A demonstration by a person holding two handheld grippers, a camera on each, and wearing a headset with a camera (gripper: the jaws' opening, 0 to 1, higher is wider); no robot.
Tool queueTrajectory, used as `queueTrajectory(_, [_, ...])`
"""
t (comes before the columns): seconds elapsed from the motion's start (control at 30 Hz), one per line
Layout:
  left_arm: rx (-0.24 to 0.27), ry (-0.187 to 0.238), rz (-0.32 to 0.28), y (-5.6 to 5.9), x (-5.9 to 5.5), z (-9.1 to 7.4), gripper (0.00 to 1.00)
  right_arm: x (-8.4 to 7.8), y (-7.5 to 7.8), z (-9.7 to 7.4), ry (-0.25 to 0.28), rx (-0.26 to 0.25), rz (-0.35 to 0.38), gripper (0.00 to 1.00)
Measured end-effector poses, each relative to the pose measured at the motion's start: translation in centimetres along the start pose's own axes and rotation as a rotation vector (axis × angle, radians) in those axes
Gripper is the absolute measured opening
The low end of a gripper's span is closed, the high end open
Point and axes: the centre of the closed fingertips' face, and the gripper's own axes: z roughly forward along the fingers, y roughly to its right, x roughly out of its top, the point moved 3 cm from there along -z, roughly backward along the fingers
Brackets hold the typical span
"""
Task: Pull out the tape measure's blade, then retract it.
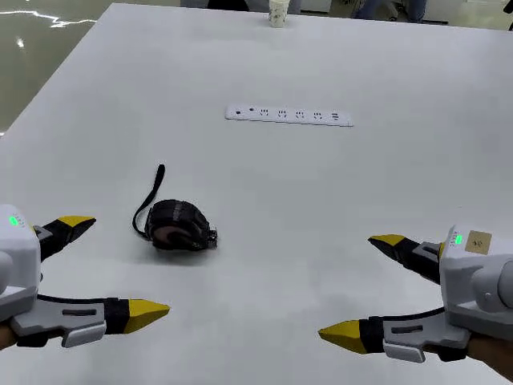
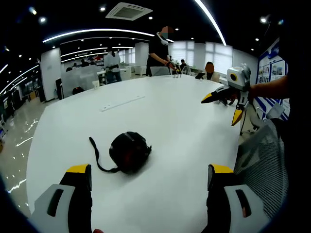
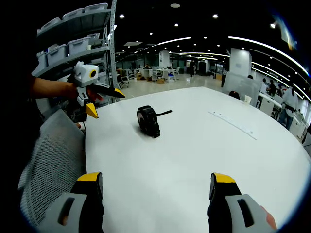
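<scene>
Tape measure [image 1: 180, 226], one; power strip [image 1: 288, 115], one.

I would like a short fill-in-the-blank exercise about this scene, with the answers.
The tape measure is ____ in colour.
The left gripper and the right gripper are both ____.
The power strip is ____ in colour.
The cup stands at the table's ____ edge.
Answers: black; open; white; far.
</scene>
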Motion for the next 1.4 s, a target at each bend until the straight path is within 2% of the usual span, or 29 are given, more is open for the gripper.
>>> queueTrajectory(0.57, [-0.06,-0.052,0.078,-1.9,0.8,1.5,0.92,0.3,1.7,1.8,-0.049,0.057,-0.067,0.84])
queueTrajectory(0.97, [-0.102,-0.083,0.14,-3.1,1.7,2.7,0.83,0.9,2.7,3.4,-0.069,0.095,-0.115,0.77])
queueTrajectory(1.4, [-0.142,-0.12,0.197,-4.1,1.9,4.0,0.73,2.0,3.7,5.3,-0.082,0.132,-0.16,0.7])
